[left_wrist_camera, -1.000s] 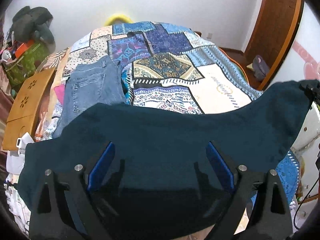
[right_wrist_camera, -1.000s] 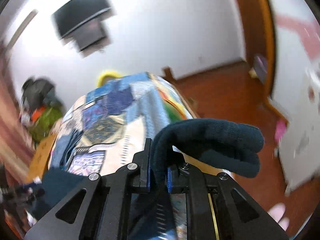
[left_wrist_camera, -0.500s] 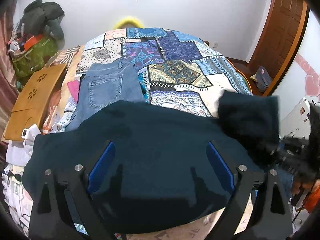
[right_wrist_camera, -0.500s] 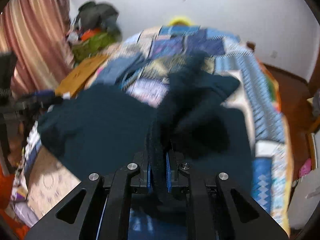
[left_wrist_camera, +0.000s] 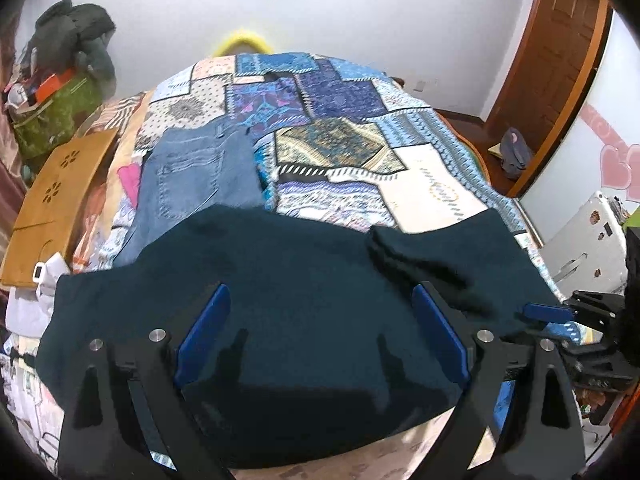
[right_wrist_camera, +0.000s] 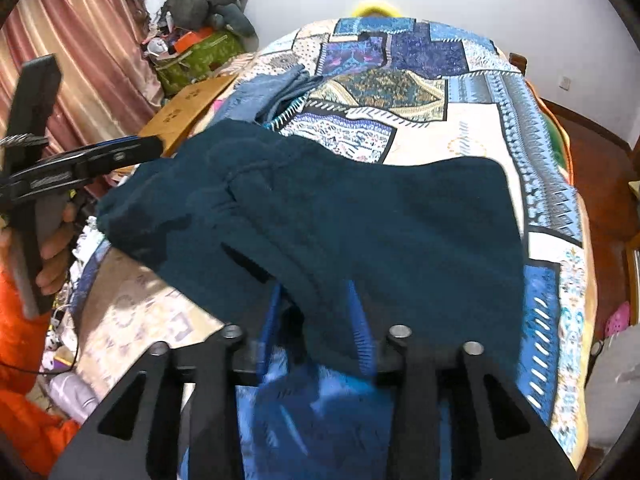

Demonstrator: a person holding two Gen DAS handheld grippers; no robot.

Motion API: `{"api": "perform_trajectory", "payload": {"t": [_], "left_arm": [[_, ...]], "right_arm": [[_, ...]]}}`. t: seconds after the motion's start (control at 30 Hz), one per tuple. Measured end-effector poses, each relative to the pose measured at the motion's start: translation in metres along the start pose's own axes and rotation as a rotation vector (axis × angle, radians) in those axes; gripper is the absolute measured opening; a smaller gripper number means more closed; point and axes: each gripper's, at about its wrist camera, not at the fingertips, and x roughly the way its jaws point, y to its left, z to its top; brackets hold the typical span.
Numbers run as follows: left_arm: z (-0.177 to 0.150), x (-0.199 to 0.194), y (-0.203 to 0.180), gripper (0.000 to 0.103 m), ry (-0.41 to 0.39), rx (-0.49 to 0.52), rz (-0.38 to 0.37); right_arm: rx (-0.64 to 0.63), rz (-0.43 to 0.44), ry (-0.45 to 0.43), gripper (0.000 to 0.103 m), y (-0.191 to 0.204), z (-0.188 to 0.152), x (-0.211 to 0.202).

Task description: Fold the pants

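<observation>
A pair of dark teal pants (left_wrist_camera: 304, 304) lies spread across the near end of a bed covered with a patchwork quilt (left_wrist_camera: 344, 152), one end already turned over onto the rest, with the doubled layer and its loose edge showing toward the right in the left wrist view. The right gripper (right_wrist_camera: 316, 320) sits low at the near edge of the cloth; its jaws have just been opening and now stand narrowly apart, a fold of the teal fabric between the blue pads but no longer pinched. The left gripper (left_wrist_camera: 320, 332) hovers over the middle of the garment with its jaws wide and nothing between them. A hand (right_wrist_camera: 52, 248) holds that left gripper at the left of the right wrist view, above an orange sleeve (right_wrist_camera: 24, 408).

Folded blue jeans (left_wrist_camera: 192, 176) rest farther up the quilt, just beyond the teal pants, and a wooden board (left_wrist_camera: 56, 192) lies beside them at the bed's left side.

The fabric looks thick, soft and fleecy, so it will likely sag and drape rather than hold a crease, and it seems light enough for one gripper to lift a corner. It should grip well rather than slip. The best hold for the next fold appears to be at the outer corners of the doubled edge, one gripper to each, taking both layers together so the upper one does not slide off.
</observation>
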Motion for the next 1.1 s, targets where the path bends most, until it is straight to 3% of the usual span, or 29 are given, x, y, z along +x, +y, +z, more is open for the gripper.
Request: {"api": "perform_trajectory", "payload": {"t": [0.23, 0.5, 0.8, 0.9, 1.1], "left_arm": [[0.026, 0.016, -0.032, 0.095, 0.02, 0.055, -0.045], [0.05, 0.058, -0.06, 0.095, 0.11, 0.111, -0.068], [0.035, 0.122, -0.064, 0.095, 0.308, 0.156, -0.017], [0.022, 0.127, -0.061, 0.095, 0.324, 0.179, 0.022], [0.004, 0.114, -0.058, 0.096, 0.293, 0.204, 0.016]], "right_arm": [[0.053, -0.071, -0.101, 0.066, -0.029, 0.016, -0.027], [0.117, -0.089, -0.073, 0.066, -0.071, 0.045, 0.0], [0.147, -0.044, 0.105, 0.066, -0.094, 0.043, 0.053], [0.112, -0.041, 0.096, 0.066, -0.09, 0.028, 0.047], [0.079, -0.077, 0.077, 0.066, -0.081, -0.003, 0.035]]}}
